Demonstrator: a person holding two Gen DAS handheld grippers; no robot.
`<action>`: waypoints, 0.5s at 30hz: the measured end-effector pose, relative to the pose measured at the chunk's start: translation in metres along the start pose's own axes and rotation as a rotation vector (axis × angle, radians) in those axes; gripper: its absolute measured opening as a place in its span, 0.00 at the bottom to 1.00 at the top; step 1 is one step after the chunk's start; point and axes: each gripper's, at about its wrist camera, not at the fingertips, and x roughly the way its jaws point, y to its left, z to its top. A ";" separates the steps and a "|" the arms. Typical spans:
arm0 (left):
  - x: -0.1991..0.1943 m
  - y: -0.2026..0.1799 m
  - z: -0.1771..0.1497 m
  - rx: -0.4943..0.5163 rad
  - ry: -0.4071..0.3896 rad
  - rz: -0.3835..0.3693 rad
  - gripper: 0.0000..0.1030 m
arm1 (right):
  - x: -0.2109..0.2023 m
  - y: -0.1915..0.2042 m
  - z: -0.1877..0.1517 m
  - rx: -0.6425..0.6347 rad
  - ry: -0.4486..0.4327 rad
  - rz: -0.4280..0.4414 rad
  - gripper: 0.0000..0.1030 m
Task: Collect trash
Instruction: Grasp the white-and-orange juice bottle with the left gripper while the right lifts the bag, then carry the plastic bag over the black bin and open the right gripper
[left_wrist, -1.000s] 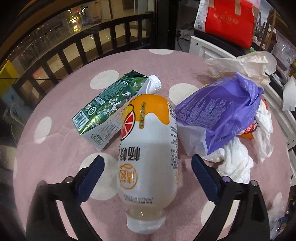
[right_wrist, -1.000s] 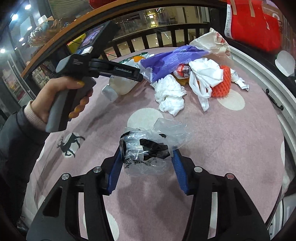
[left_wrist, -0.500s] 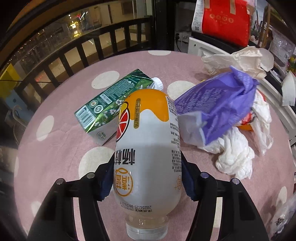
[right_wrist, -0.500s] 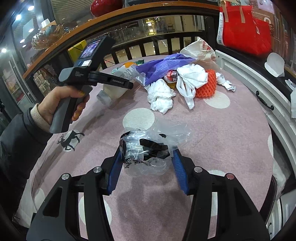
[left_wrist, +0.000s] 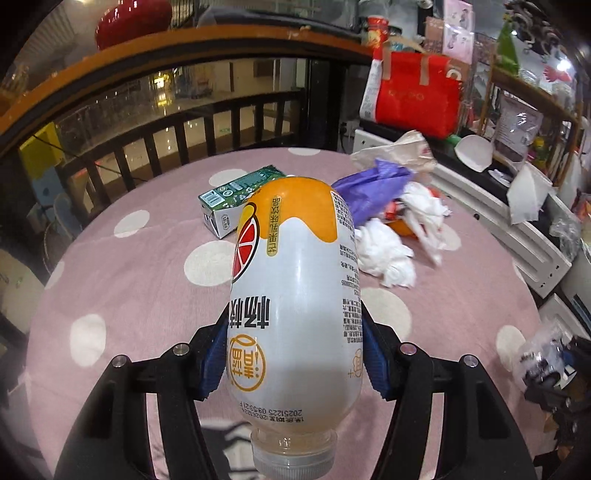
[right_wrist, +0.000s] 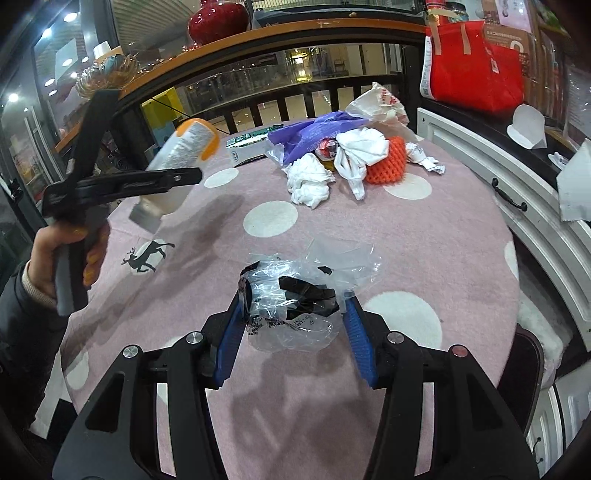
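Note:
My left gripper (left_wrist: 293, 354) is shut on a white and orange drink bottle (left_wrist: 295, 291), cap toward the camera, lifted off the pink dotted tablecloth (left_wrist: 140, 280). The right wrist view shows that bottle (right_wrist: 181, 162) in the air at the left, in the left gripper (right_wrist: 184, 177) held by a hand (right_wrist: 62, 254). My right gripper (right_wrist: 293, 325) is shut on a crumpled clear plastic wrapper with black print (right_wrist: 291, 302), just above the cloth. A green carton (left_wrist: 236, 195), a purple bag (left_wrist: 373, 184) and white tissues (left_wrist: 384, 254) lie at the far side.
An orange foam net (right_wrist: 388, 162) and a crumpled white bag (right_wrist: 376, 103) sit in the trash pile. A white cabinet (right_wrist: 517, 192) runs along the right edge with a red bag (right_wrist: 476, 59) on it. A dark railing (left_wrist: 155, 147) stands behind the round table.
The left jaws closed on the bottle and lifted it off the cloth, back from the pile. The right gripper drew back toward the near edge, still holding the wrapper.

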 end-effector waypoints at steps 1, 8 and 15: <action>-0.009 -0.008 -0.005 0.005 -0.019 -0.001 0.59 | -0.006 -0.003 -0.004 0.000 -0.007 -0.007 0.51; -0.048 -0.053 -0.029 0.036 -0.074 -0.102 0.59 | -0.042 -0.038 -0.032 0.047 -0.021 -0.091 0.51; -0.068 -0.110 -0.038 0.093 -0.090 -0.251 0.59 | -0.069 -0.107 -0.067 0.167 0.025 -0.246 0.51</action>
